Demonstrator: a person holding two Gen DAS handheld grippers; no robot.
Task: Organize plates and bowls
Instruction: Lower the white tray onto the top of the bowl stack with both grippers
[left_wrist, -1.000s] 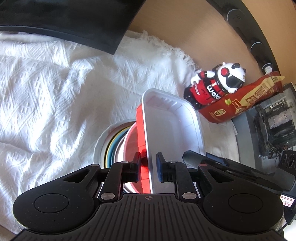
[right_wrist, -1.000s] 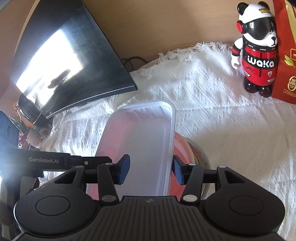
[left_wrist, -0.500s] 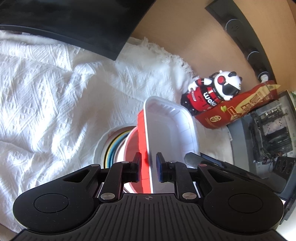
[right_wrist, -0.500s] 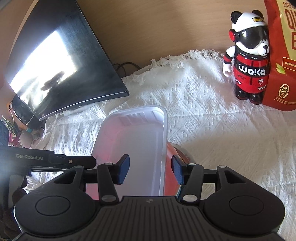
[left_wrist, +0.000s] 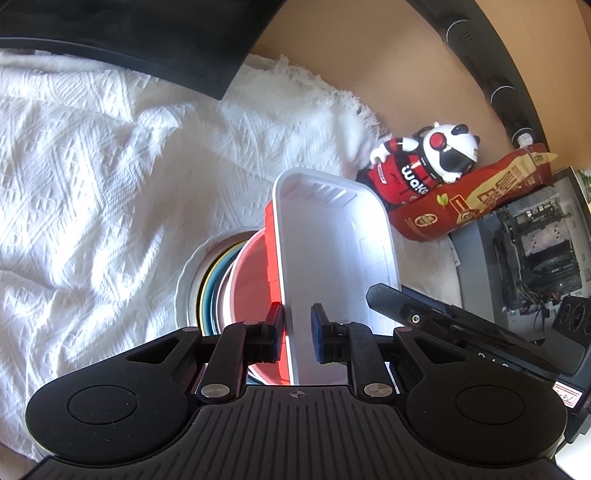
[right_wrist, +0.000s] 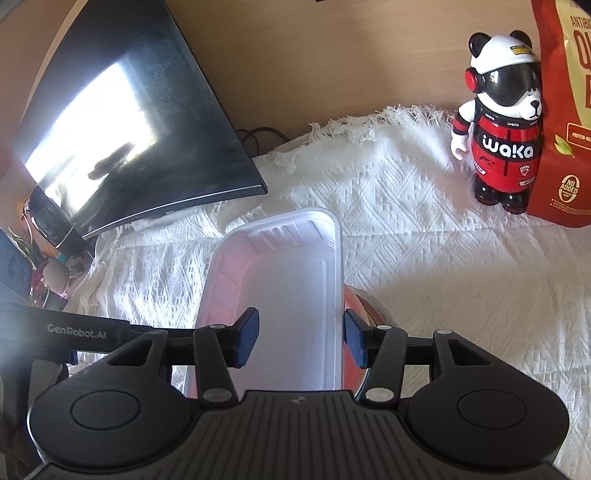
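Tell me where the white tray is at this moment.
In both wrist views the white tray sits centre frame on the red bowl atop the stacked plates, with the panda toy behind it.

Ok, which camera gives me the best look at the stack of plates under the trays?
Left wrist: the stack of plates shows its coloured rims beside the red tray. Right wrist shows only a reddish edge behind the white tray.

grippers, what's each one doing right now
left gripper: jaws closed on the white tray rim
right gripper: open, jaws straddling the tray, no grip visible
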